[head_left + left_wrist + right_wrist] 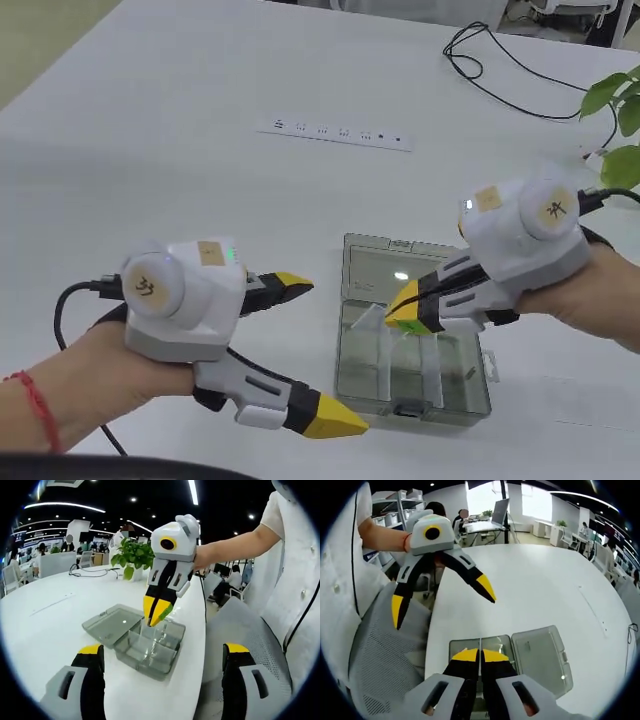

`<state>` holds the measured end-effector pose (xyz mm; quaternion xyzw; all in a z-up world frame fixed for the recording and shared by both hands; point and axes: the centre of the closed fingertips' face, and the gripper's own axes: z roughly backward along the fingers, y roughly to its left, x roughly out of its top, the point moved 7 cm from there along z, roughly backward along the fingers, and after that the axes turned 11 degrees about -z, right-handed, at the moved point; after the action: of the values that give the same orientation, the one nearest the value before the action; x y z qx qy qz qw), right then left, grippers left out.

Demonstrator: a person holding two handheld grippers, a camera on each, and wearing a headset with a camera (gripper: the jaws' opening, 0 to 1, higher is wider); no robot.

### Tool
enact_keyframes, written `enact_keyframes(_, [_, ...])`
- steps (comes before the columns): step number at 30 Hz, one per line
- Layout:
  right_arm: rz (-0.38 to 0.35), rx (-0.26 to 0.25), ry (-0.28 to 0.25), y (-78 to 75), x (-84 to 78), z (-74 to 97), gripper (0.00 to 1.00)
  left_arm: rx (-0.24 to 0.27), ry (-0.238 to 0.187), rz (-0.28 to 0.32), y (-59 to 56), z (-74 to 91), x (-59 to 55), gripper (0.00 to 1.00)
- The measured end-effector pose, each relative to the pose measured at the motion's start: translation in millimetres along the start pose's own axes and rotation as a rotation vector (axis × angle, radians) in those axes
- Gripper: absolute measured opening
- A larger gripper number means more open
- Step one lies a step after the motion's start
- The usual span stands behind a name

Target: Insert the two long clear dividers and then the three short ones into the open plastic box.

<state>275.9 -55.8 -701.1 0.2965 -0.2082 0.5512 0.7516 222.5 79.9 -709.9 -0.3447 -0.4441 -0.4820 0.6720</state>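
1. Head view. The left hand-held gripper (313,352) is spread wide. Its jaws hold nothing and touch nothing above the desk (200,120).
   - The right hand-held gripper (405,305) has its jaws pressed together on a clear divider (372,316), which sticks out past the tips.
   - The box (400,405) lies directly under those tips. Its lid (385,262) lies open on the desk beyond them.
   - The left hand-held gripper is just beside the box and apart from it.
   - Clear partitions stand inside the box, but I cannot tell how many.
   - Far beyond both grippers lie a power strip (335,133) and a cable (500,75). A plant (620,110) is past the right one.

2. Left gripper view. Its own jaws stand far apart and empty, with the box ahead between them.
   - The right hand-held gripper comes down from above with its tips closed, just over the box's middle compartments. A clear edge of the divider hangs below the tips.
   - New here are the compartments seen from the side and a grey mesh chair (250,630) at the desk edge.

3. Right gripper view. Its own jaws are closed, with the divider's thin edge showing between the yellow tips.
   - The box lies straight ahead of the tips, with the lid to their right.
   - The left hand-held gripper is up to the left with its jaws wide and empty, over the desk edge and the chair.
   - New here is the divider seen edge-on.
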Motion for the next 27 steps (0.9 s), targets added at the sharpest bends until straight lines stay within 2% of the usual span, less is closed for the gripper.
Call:
enact_keyframes(5, [-0.003,0.003,0.002,-4.7,-2.9,-3.3,0.03,0.001,0.0,0.004,-1.0,-0.2,-0.7,1.0])
enact_keyframes(10, [0.014,0.002,0.001,-2.5,-2.1,-5.1,0.03,0.0,-0.002,0.006,-1.5,-0.4,-0.9,1.0])
enact_keyframes(16, [0.062,0.006,0.012,-1.5,-1.1,-14.3,0.02,-0.001,-0.004,0.009,-2.1,-1.7,-1.0,1.0])
enact_keyframes(22, [0.107,0.01,0.054,-0.1,-3.4,-27.0,0.02,-0.001,-0.006,0.015,-3.4,-2.4,-1.2,1.0])
enact_keyframes(27, [0.103,0.01,0.071,-1.9,-5.9,-32.9,0.02,-0.002,-0.007,0.017,-3.8,-2.4,-1.1,1.0])
